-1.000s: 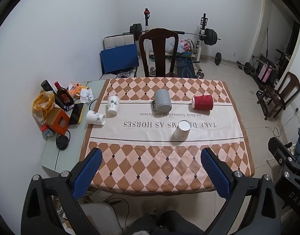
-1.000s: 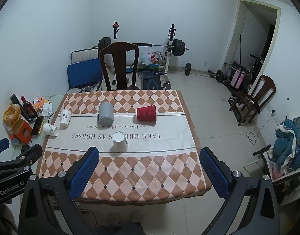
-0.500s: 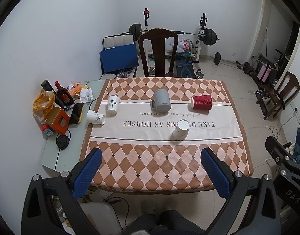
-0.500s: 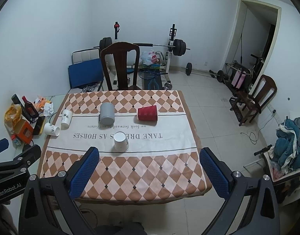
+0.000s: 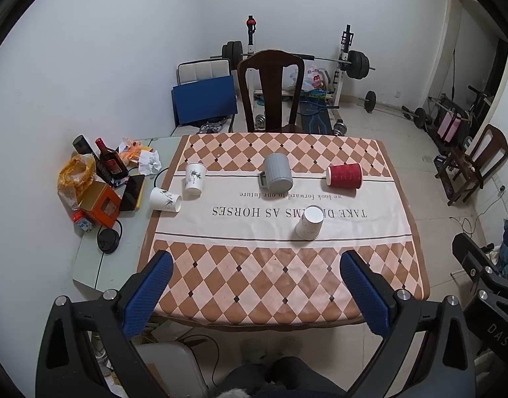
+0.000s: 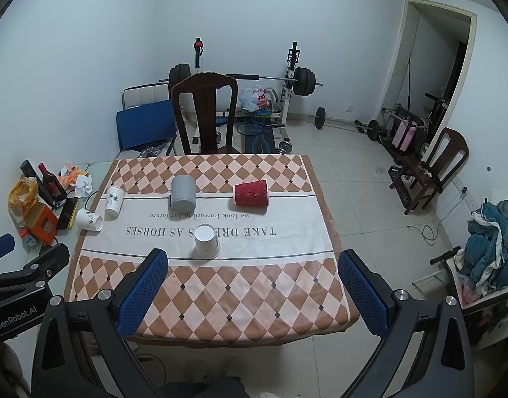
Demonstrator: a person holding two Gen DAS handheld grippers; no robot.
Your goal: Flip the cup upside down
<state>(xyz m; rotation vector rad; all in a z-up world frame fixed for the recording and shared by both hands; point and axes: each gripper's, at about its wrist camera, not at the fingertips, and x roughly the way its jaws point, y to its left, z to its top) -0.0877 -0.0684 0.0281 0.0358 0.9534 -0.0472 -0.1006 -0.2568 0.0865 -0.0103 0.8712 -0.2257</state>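
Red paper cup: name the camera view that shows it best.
The right wrist view: the red paper cup lies on its side nearer the picture's centre. The left wrist view shows it too, further off to the right.

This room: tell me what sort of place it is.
Probably a spare room at home, used for both dining and workouts: a table under a checked cloth, a wooden chair, and a barbell rack by the far wall.

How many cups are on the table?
5. Two white printed cups at the left edge, one lying, one standing; a grey mug in the middle; a red cup lying at right; a plain white cup nearest, upside down. None seem hidden.
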